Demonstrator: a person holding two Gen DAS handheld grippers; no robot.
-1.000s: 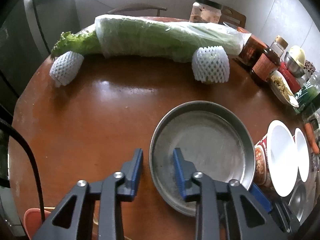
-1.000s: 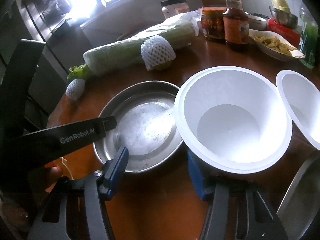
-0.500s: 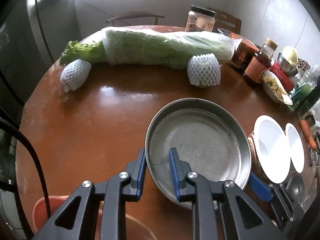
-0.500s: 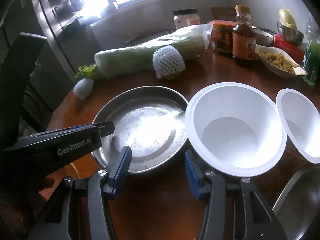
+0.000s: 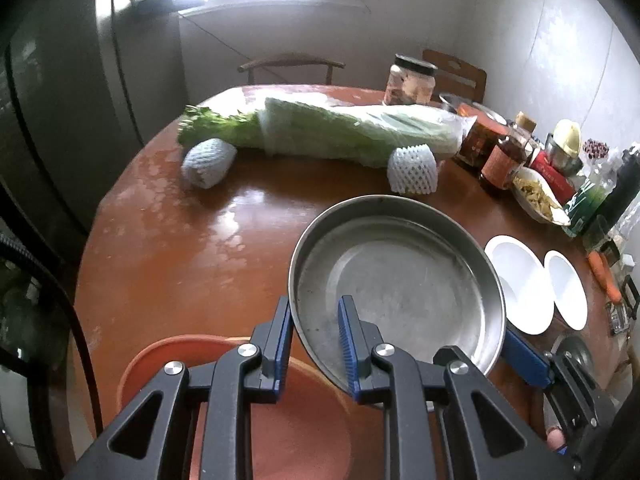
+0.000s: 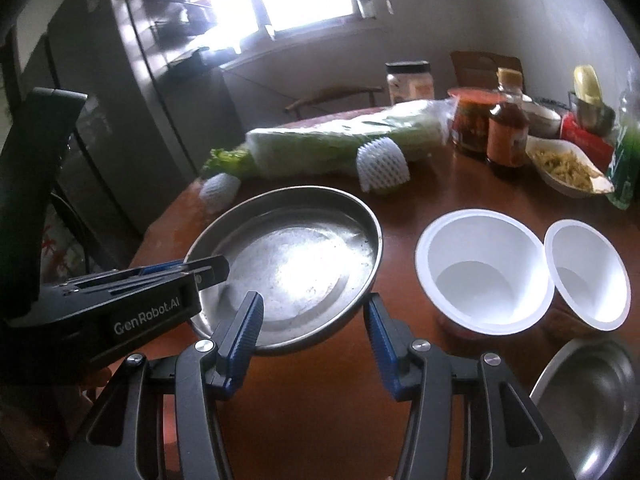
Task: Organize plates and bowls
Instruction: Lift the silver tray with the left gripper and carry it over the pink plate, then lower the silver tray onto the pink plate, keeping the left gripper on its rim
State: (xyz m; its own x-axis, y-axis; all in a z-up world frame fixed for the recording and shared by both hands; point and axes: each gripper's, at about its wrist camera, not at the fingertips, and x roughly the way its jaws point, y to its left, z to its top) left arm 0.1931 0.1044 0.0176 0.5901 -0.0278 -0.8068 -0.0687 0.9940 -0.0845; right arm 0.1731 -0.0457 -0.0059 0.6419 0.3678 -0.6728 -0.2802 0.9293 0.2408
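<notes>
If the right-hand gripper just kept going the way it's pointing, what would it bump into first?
Probably the steel plate: its near rim sits just ahead of the right gripper, between the open fingers. Depth is hard to judge.

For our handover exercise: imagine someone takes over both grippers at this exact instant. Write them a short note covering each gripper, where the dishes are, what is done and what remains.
Left gripper: shut on the near rim of the steel plate, which is lifted and tilted above the table.
Right gripper: open, holding nothing, under the plate's near edge.
Two white bowls stand side by side on the table to the right; a steel bowl sits nearer, at the right edge. An orange basin lies below the left gripper.
Done: plate picked up. Left: set it down, then group the bowls.
</notes>
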